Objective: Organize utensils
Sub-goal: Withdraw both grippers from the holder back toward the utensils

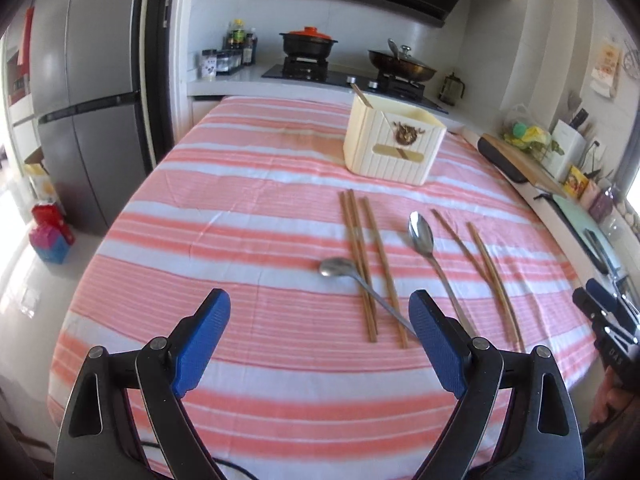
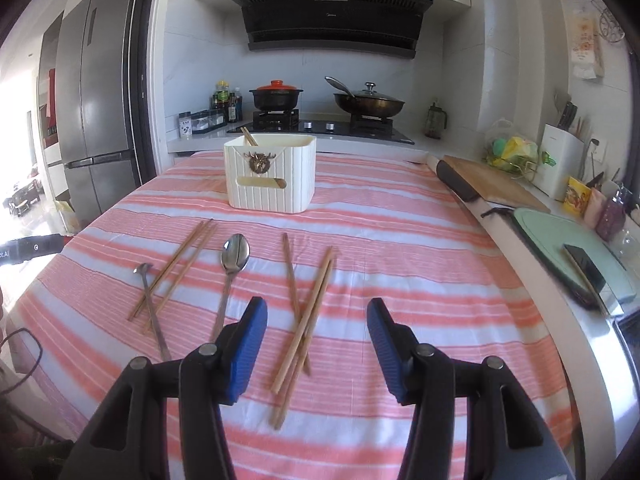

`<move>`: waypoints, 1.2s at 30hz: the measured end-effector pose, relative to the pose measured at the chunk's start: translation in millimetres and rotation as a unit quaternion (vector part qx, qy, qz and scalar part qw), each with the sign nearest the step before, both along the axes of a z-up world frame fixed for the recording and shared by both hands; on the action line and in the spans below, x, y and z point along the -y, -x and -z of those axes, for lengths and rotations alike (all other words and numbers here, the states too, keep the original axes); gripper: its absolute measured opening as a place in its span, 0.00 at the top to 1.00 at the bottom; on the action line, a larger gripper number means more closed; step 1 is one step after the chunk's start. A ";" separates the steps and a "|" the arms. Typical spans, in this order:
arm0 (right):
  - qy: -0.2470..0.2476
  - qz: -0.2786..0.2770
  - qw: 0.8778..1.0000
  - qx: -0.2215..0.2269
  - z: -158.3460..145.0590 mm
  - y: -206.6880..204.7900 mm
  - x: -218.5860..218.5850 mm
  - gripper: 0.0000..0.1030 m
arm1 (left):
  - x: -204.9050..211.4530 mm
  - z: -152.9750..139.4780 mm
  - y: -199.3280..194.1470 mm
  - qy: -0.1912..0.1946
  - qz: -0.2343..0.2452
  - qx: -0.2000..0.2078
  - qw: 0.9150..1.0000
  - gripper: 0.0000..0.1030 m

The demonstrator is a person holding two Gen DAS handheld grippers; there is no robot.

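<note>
A cream utensil box (image 1: 394, 146) (image 2: 271, 176) stands at the far side of the pink-striped table, one chopstick sticking out of it. Wooden chopsticks lie in two groups: a left group (image 1: 362, 260) (image 2: 176, 264) and a right group (image 1: 486, 264) (image 2: 306, 320). A small spoon (image 1: 340, 269) (image 2: 150, 300) lies across the left group. A larger spoon (image 1: 422, 236) (image 2: 234, 260) lies between the groups. My left gripper (image 1: 320, 340) is open and empty, above the cloth, left of the utensils. My right gripper (image 2: 318, 344) is open and empty, above the right chopsticks.
The striped tablecloth (image 1: 248, 216) (image 2: 400, 248) covers the table. A counter along the right holds a cutting board (image 2: 488, 182), a green mat with a phone (image 2: 588, 268) and jars. The stove with pots (image 2: 320, 100) is behind. A fridge (image 1: 88, 92) stands left.
</note>
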State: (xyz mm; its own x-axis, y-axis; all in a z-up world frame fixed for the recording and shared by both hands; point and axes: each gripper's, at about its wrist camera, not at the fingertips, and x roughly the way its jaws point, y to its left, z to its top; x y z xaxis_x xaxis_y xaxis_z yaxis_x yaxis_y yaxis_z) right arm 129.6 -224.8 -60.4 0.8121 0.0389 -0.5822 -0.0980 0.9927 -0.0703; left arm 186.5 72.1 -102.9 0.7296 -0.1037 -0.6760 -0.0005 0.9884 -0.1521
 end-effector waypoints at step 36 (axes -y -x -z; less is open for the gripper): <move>0.002 0.007 1.000 -0.026 28.5 7.5 -12.3 0.48 | -1.5 33.9 -5.7 0.018 -0.062 -0.059 0.996 0.01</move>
